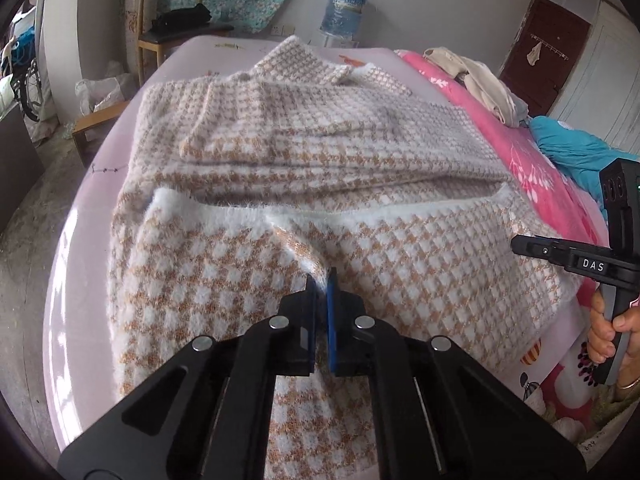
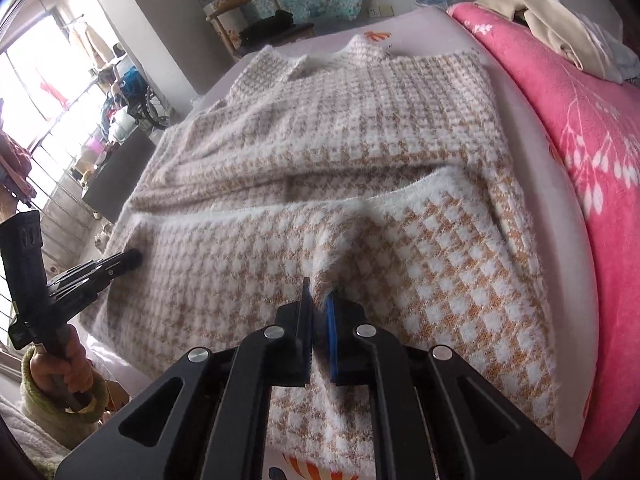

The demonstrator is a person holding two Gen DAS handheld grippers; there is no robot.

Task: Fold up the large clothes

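We see the sweater, fuzzy, tan-and-white check, lying spread on the bed over a pale lilac sheet. Its near part is doubled back over the rest, with a white fuzzy hem running across the middle. The collar end lies at the far side.

Left gripper is clamped shut on a pinched ridge of the sweater's near layer; the fabric shows between the blue pads. Right gripper is likewise closed on a raised fold of the same near layer, fuzz bunched between its pads. Both point downward at the fabric.

In the left wrist view, the right gripper's black body sits at the right edge, marked DAS, held by a hand. In the right wrist view, the left gripper's body sits at the left edge, tips on the sweater's side edge, held by a hand in a yellow-green cuff.

Beside the sweater on the right lies a pink blanket with a white leaf print, and a pile of cream clothes sits on it. A teal cloth lies near that. Beyond the bed stand a wooden chair and a water jug. A dark red door is at the right.
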